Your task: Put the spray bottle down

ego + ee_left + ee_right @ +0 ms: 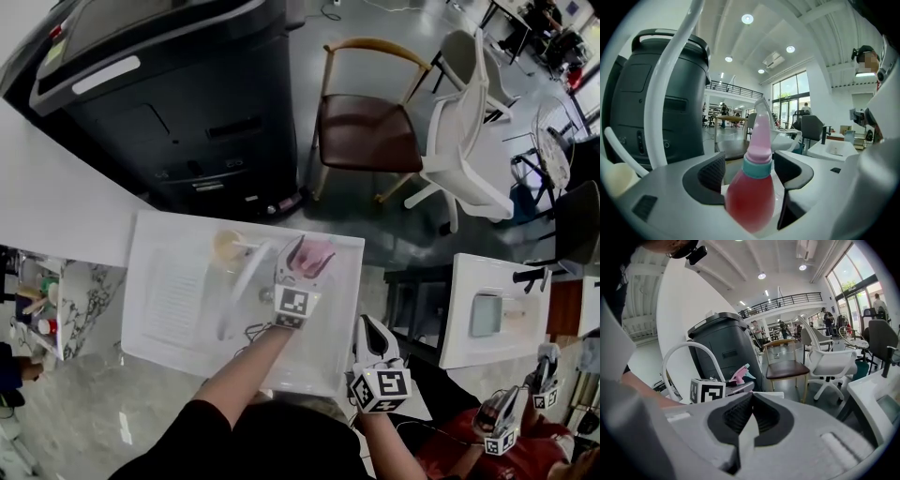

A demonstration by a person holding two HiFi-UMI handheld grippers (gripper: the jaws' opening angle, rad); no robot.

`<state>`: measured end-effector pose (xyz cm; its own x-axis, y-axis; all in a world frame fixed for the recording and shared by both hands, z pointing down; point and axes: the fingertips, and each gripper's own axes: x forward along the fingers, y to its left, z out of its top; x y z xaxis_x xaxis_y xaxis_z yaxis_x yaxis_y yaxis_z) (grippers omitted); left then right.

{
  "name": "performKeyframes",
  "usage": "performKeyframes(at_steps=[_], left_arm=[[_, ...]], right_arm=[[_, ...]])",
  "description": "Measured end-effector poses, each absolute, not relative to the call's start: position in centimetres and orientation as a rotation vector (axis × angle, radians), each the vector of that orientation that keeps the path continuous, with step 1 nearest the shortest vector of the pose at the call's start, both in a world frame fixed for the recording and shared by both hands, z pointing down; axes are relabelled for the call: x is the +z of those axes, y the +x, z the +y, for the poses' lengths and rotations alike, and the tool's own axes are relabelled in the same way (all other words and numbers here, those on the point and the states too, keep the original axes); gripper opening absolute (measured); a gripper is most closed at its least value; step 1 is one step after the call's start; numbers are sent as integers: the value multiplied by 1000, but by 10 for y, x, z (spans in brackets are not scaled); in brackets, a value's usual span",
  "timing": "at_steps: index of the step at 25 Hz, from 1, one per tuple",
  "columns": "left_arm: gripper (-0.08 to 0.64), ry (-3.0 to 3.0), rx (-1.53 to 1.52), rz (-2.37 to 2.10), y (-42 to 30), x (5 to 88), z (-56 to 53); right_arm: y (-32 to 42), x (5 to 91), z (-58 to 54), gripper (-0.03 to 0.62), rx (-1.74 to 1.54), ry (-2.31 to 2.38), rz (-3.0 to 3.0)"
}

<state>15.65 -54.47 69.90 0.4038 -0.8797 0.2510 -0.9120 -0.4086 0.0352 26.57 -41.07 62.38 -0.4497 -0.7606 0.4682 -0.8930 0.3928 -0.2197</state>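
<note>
one pink spray bottle (757, 140) stands mid-frame inside the left gripper (749, 171), jaws wide, pads clear of it; right gripper (751, 416), lower centre, jaws closed on nothing.

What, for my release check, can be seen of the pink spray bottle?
The translucent plastic spray bottle has a rounded body of red-pink liquid, a teal collar and a pale pink head. It stands upright between the open jaws of the left hand-held gripper, seemingly untouched by them, apparently on the white tabletop.
</note>
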Motion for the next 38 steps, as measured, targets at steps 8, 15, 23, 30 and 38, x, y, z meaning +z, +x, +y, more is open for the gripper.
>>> performKeyframes(at_steps=[8, 15, 23, 30, 38], left_arm=[[344, 2437, 274, -1455, 158, 698, -498], [345, 2492, 257, -1307, 161, 660, -404], [345, 2594, 161, -1100, 120, 599, -240], [342, 2502, 62, -1148, 1, 553, -108], [77, 2523, -37, -1248, -92, 491, -16]], right_arm=[[261, 603, -381, -2, 631, 1522, -2358], [267, 579, -327, -2, 600, 1673, -2299], [204, 551, -208, -2, 575, 1770, -2292], [104, 531, -93, -2, 576, 1689, -2386], [43, 501, -11, -2, 557, 1661, -2467]])
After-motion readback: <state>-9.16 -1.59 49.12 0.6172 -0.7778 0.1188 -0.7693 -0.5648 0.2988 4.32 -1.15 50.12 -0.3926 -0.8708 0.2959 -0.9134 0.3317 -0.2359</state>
